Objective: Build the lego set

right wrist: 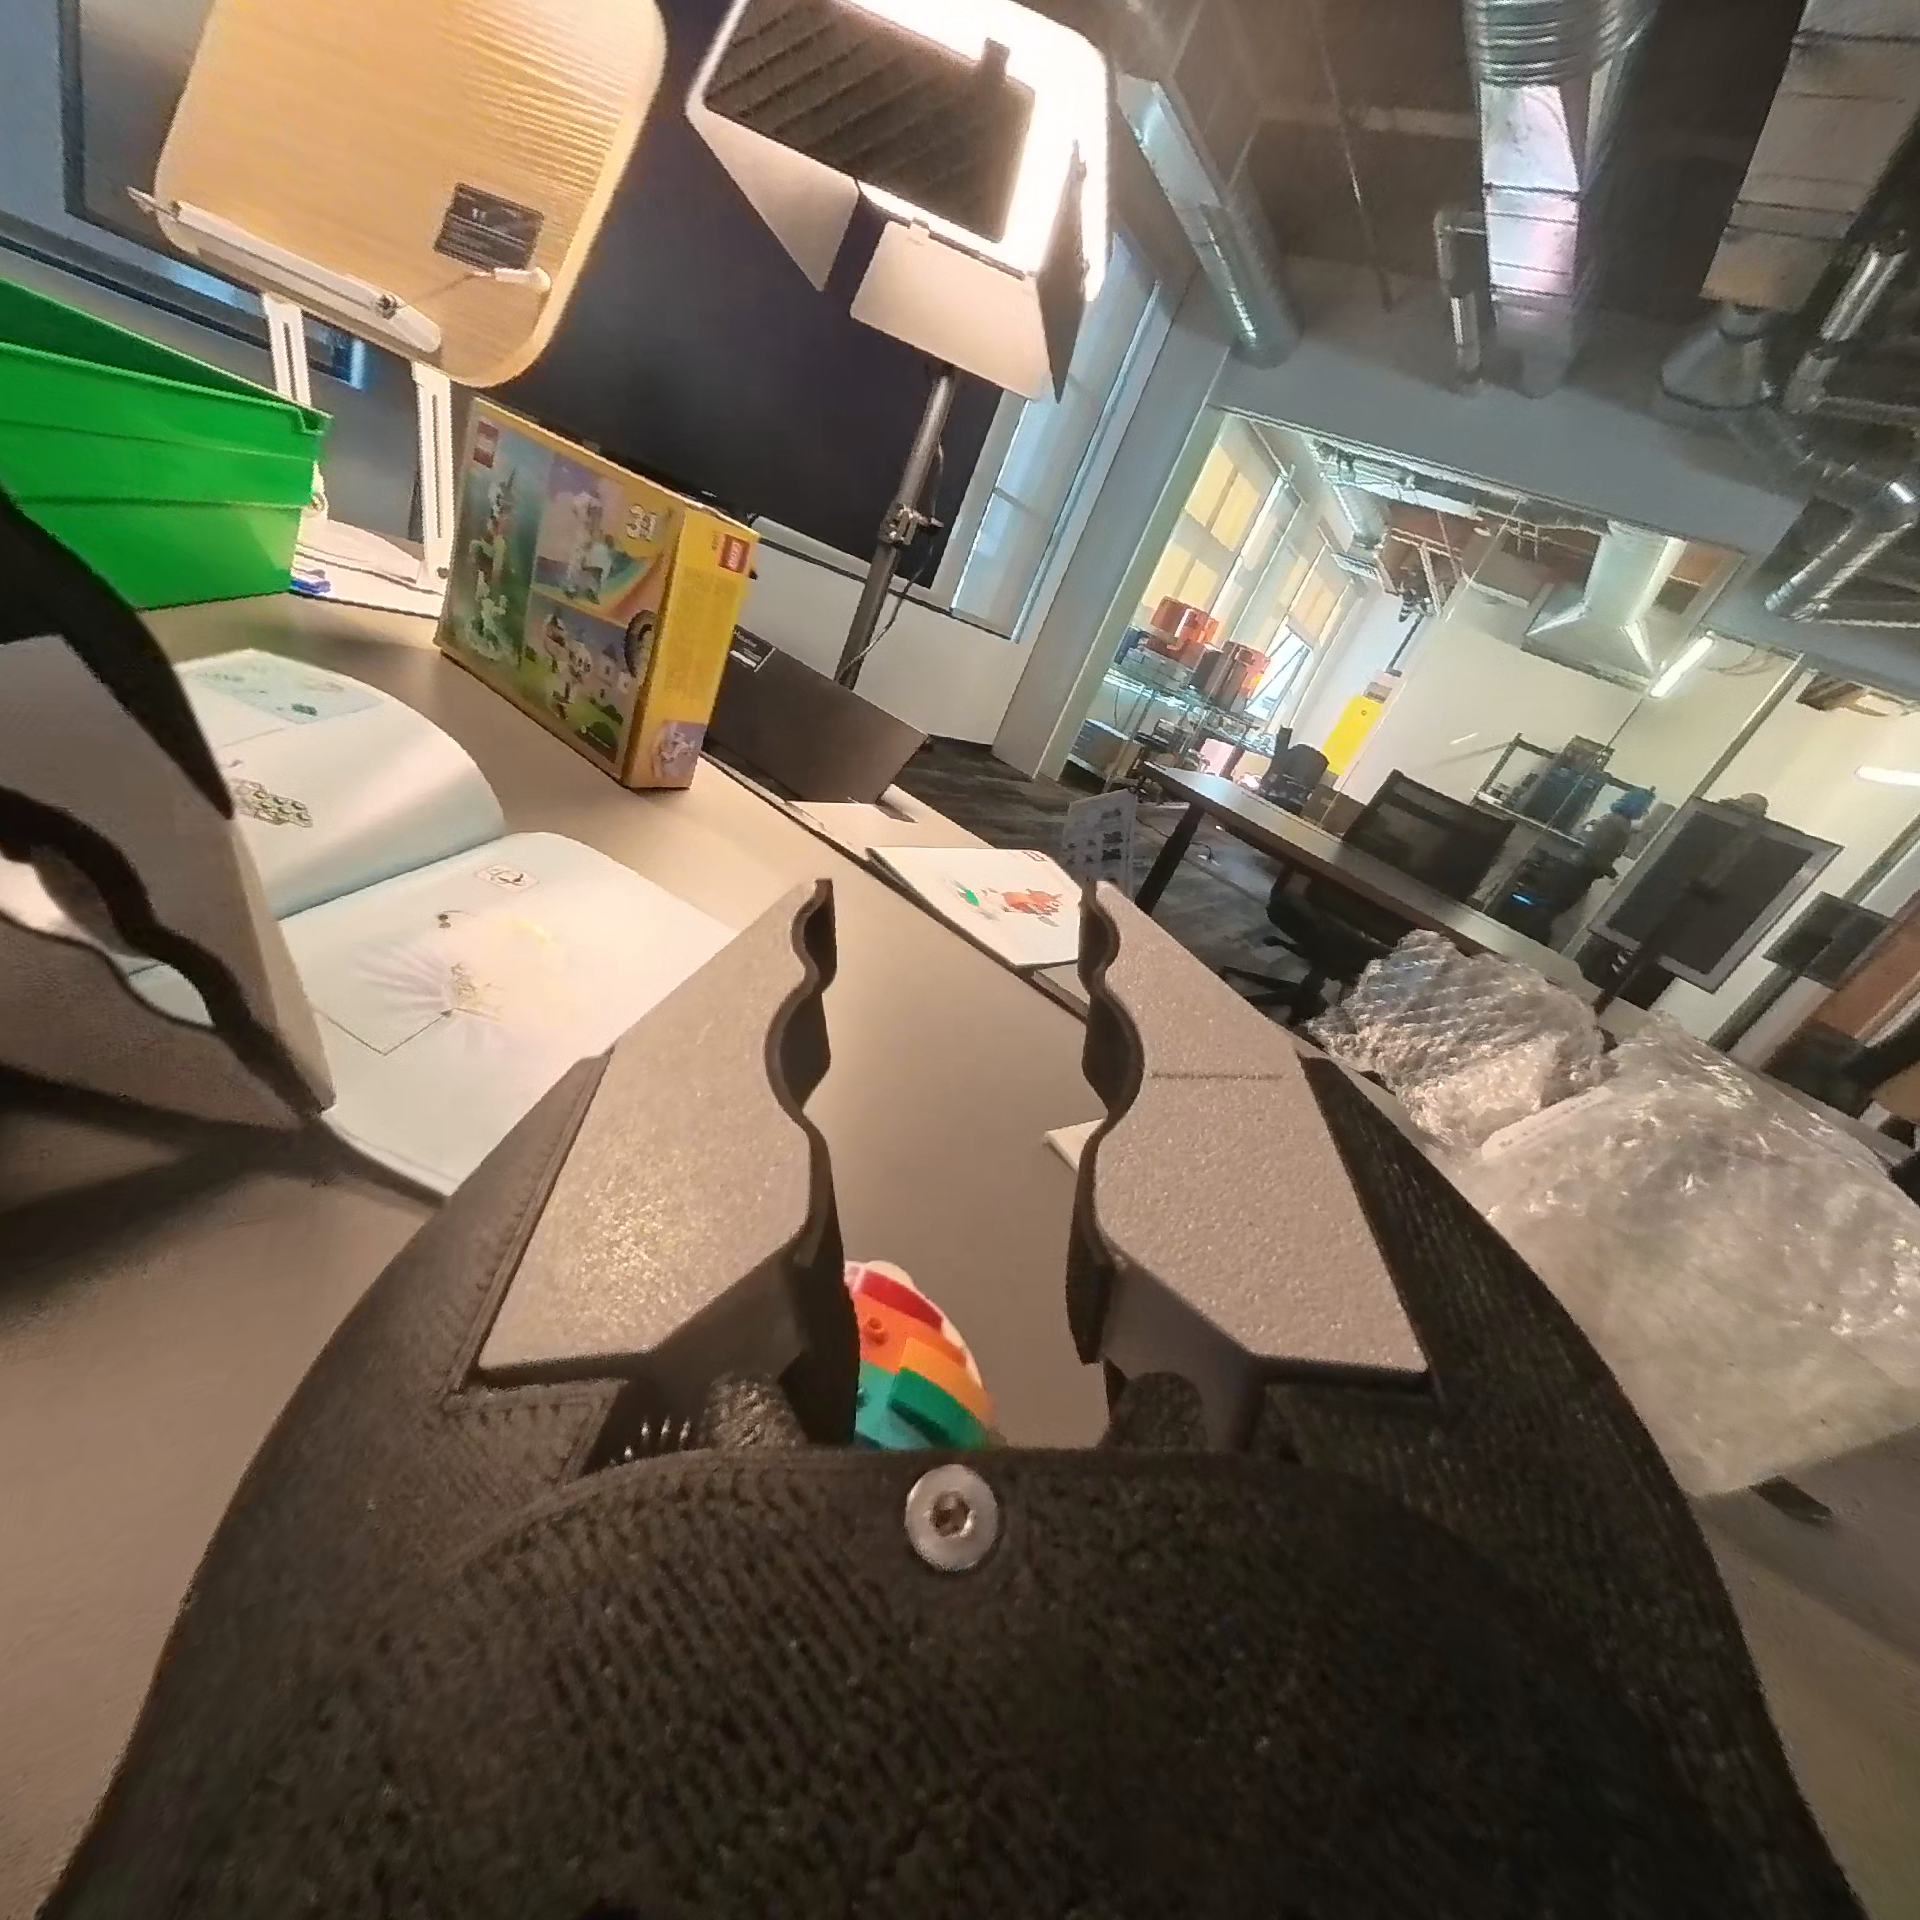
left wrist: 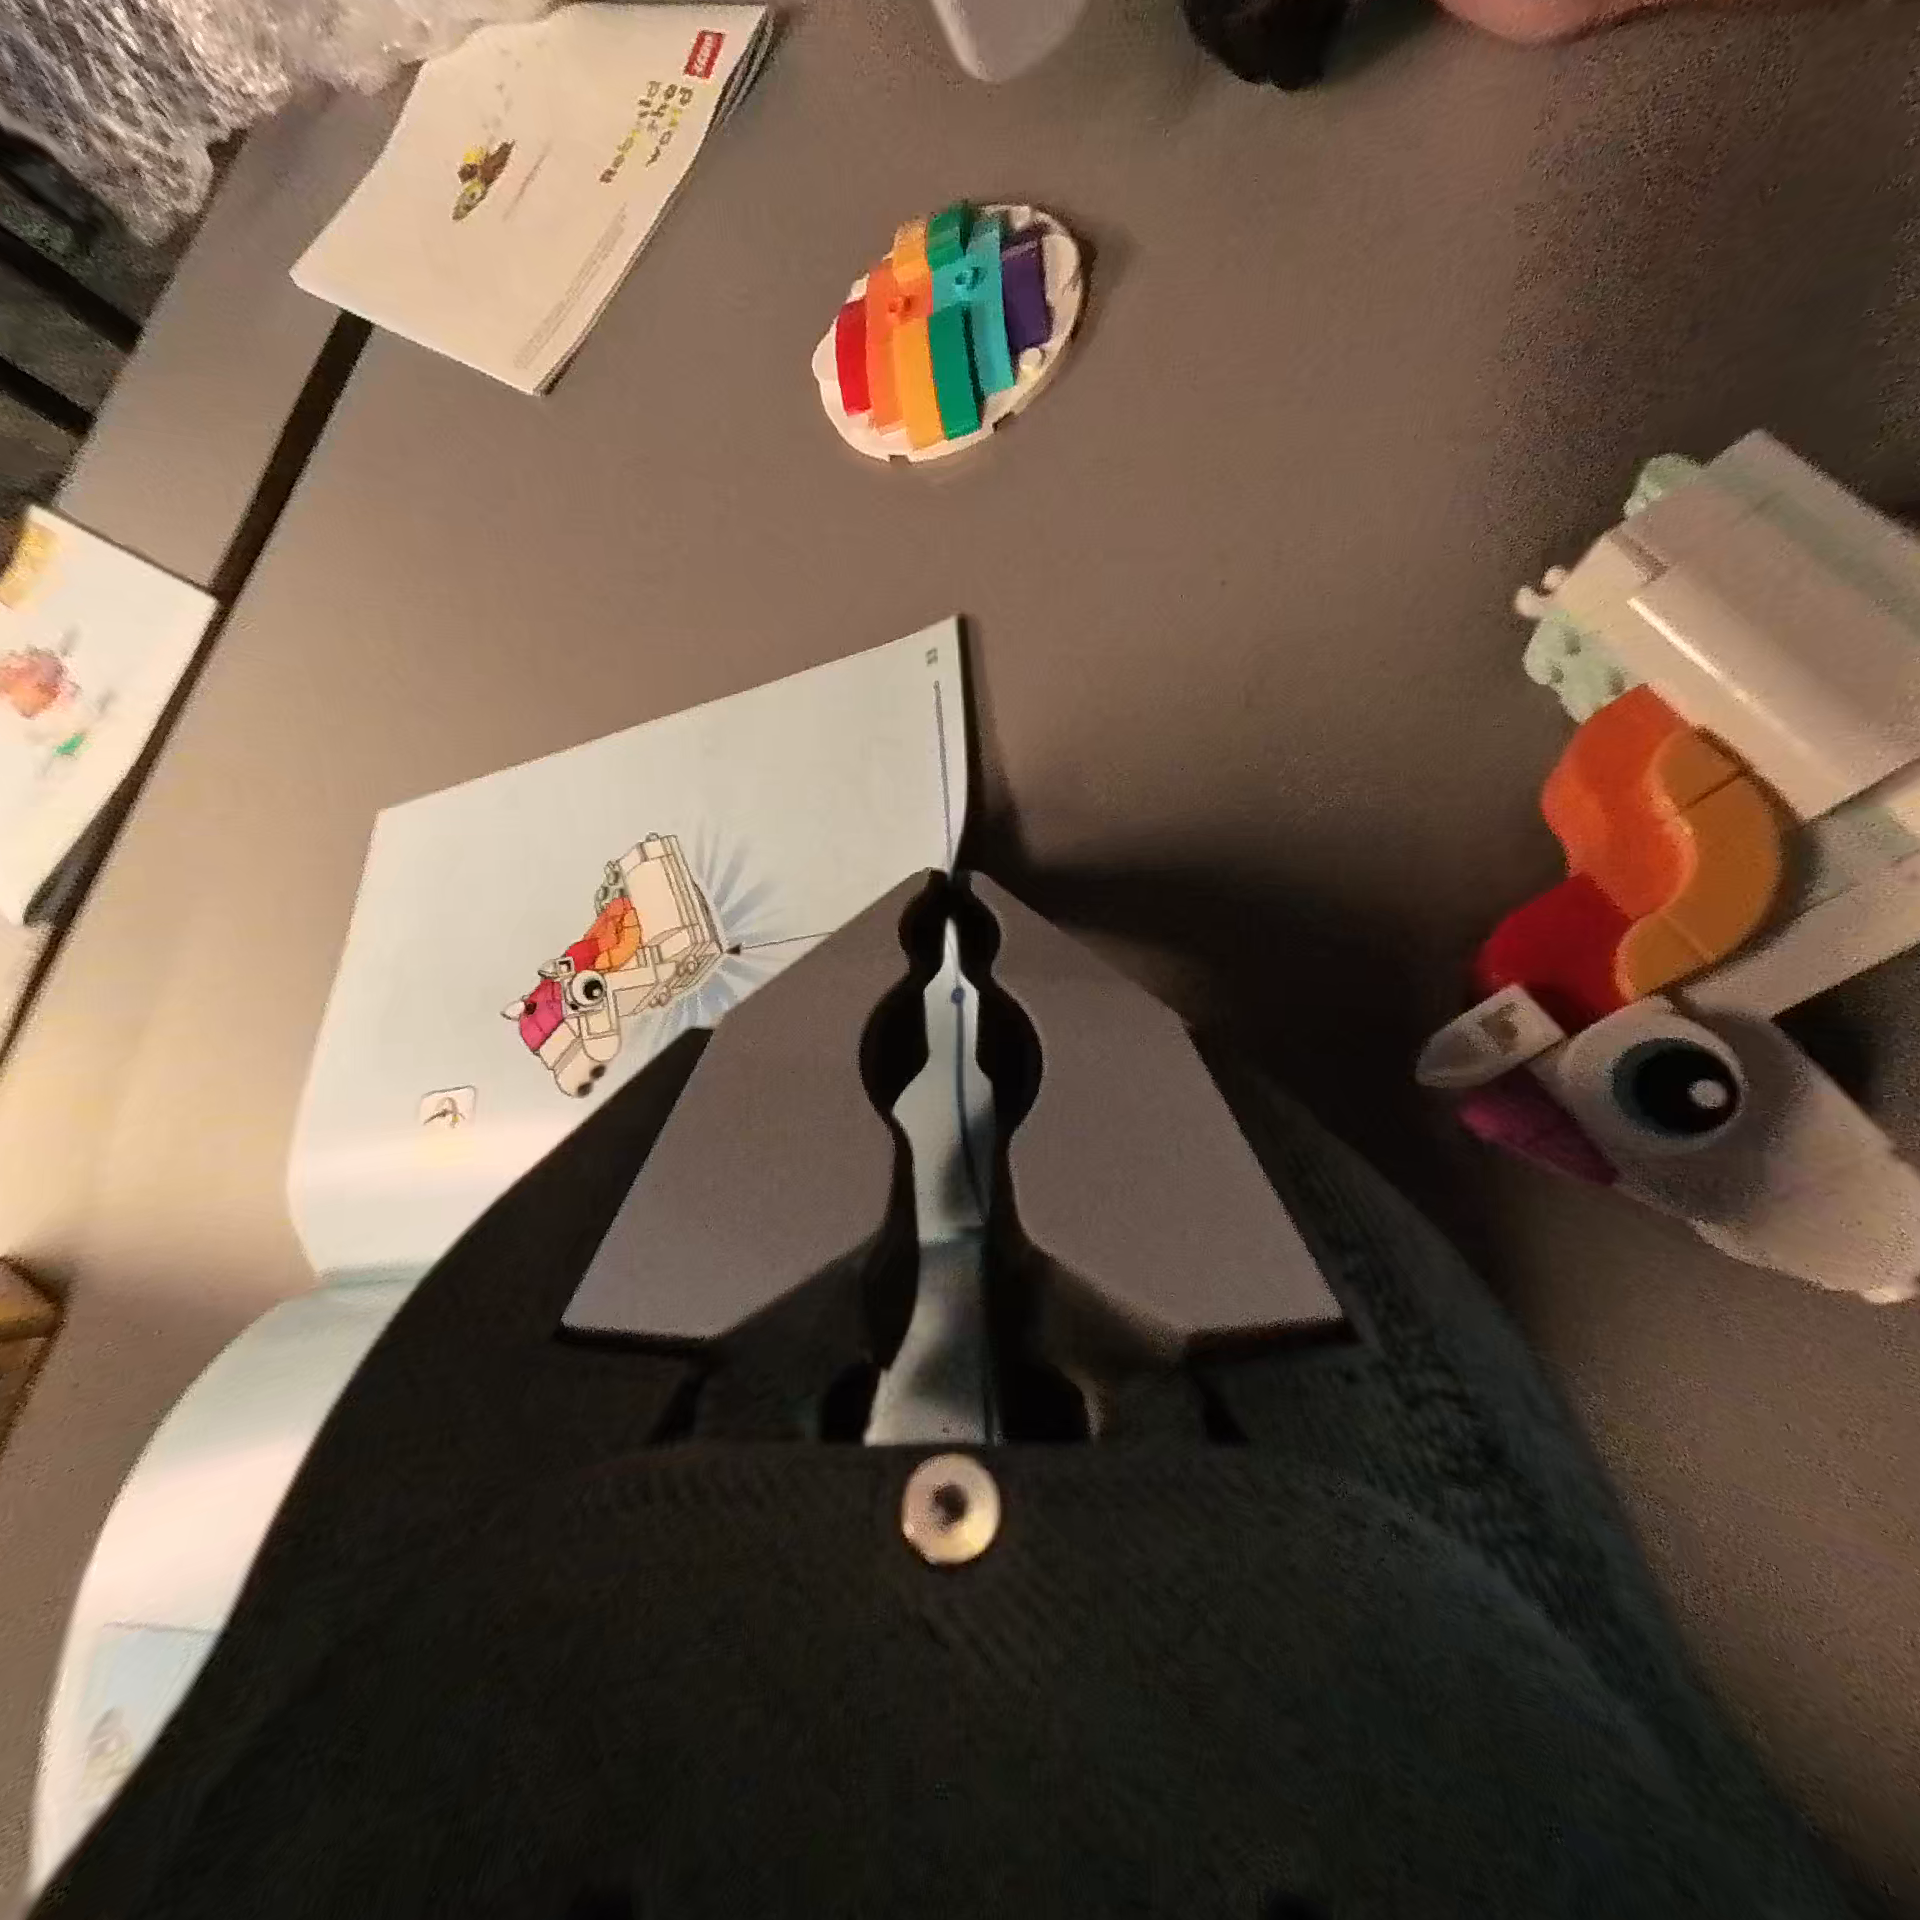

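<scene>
My left gripper is shut with nothing between its fingers, above the right edge of an open instruction booklet. A white lego unicorn with an orange and red mane lies on its side at the right. A rainbow build on a white oval base sits farther ahead. My right gripper is open and empty, tilted up over the table. The rainbow build shows low between its fingers. The left gripper's fingers show at its left, over the open booklet.
A closed booklet lies at the far left, another booklet on the left. The lego box, green bins, a lamp and bubble wrap surround the grey table. It is some 10 centimetres from my left tips to the white lego unicorn.
</scene>
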